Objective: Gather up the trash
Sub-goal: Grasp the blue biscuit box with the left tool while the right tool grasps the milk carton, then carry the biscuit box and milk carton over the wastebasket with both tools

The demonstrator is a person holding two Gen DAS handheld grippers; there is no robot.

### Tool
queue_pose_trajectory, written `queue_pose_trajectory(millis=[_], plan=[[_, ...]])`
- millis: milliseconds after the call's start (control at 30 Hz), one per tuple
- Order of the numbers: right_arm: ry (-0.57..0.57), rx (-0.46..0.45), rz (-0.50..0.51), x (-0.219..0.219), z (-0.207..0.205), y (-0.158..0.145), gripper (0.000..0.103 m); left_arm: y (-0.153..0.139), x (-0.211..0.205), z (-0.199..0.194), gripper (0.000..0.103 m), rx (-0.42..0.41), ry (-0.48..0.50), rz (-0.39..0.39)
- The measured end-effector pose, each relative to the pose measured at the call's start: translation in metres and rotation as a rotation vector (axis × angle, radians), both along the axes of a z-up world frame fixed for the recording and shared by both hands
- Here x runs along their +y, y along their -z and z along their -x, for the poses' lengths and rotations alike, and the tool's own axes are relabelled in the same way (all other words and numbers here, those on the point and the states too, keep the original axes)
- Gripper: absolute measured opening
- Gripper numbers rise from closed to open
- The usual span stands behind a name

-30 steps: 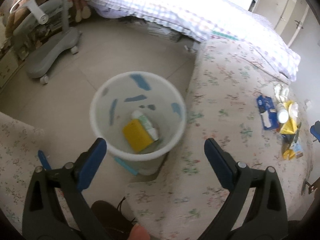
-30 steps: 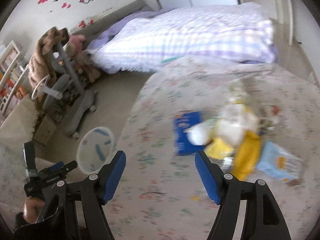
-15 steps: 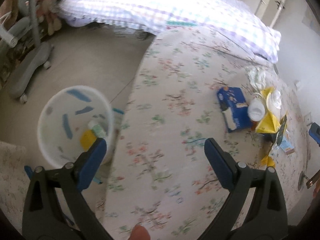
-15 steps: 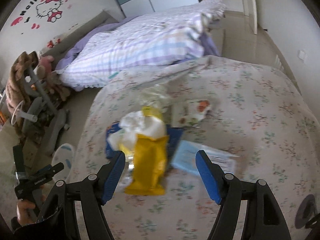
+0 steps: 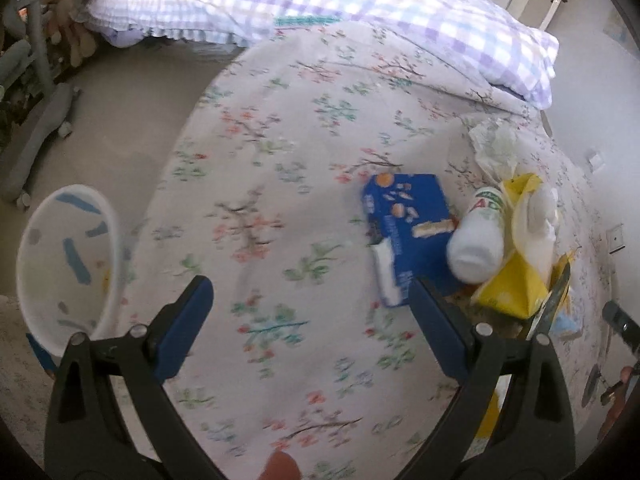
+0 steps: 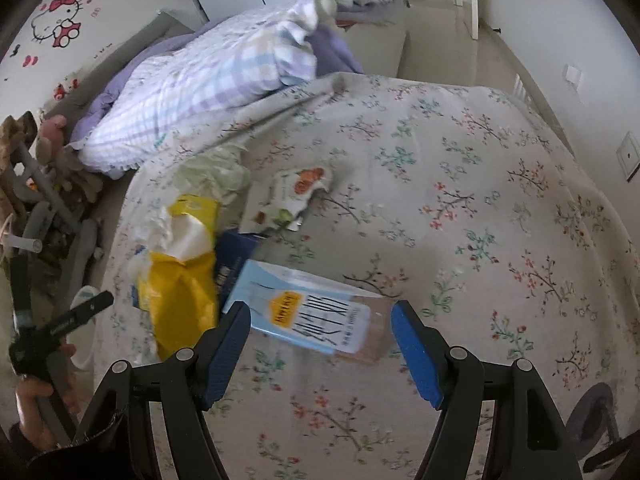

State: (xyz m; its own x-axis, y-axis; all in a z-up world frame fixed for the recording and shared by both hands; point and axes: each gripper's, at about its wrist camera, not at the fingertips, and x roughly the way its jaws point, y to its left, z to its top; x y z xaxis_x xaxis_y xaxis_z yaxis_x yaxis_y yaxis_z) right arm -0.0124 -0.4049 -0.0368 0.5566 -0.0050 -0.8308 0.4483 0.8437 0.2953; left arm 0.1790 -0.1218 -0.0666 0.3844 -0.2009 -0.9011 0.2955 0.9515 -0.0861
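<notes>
Overhead, the right claw point(image 6: 320, 344) hangs spread and empty above a light-blue packet point(image 6: 308, 316) on the floral bed point(image 6: 480, 200); beside that packet lies a yellow bag point(image 6: 180, 288). Likewise spread, the left claw point(image 5: 310, 326) holds nothing.

In the left wrist view, the white waste bin point(image 5: 66, 256) at nine o'clock is smeared by motion, and its contents cannot be made out. The blue box point(image 5: 404, 228) at three o'clock is partly covered by a white bottle point(image 5: 478, 240), whose label print is too small to read. In the right wrist view, a yellow packet point(image 6: 180, 284) at nine o'clock hides most of the dark blue box point(image 6: 234, 258) behind it. The light blue packet point(image 6: 308, 312) near centre has blurred, unreadable print. A hand point(image 6: 38, 408) at eight o'clock is cut off by the dark rim.
</notes>
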Motion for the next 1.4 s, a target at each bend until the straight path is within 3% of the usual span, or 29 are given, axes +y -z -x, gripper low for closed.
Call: queue_pose_trajectory(millis=[433,633,700,933,1133,1400], plan=[[0.001,0.046,-0.028,-0.011,-0.002,0.017,0.074,0.016,-0.059,0.005,0.097,-0.012,0.103,0.029],[-0.003,0.059,-0.036,-0.012,-0.007,0.022,0.074,0.029,-0.063,0.0,0.08,0.018,0.098,0.041],[-0.002,0.057,-0.035,-0.014,-0.01,0.025,0.074,0.028,-0.062,0.0,0.065,0.018,0.103,0.05],[-0.013,-0.028,-0.07,-0.019,-0.019,0.028,0.074,0.019,-0.047,0.007,0.064,0.035,0.118,0.098],[-0.028,-0.076,-0.138,-0.021,-0.024,0.036,0.066,0.008,-0.026,0.02,0.064,0.036,0.137,0.103],[-0.092,0.02,-0.242,-0.004,-0.016,0.046,0.061,-0.006,0.01,0.035,0.064,0.029,0.123,0.106]])
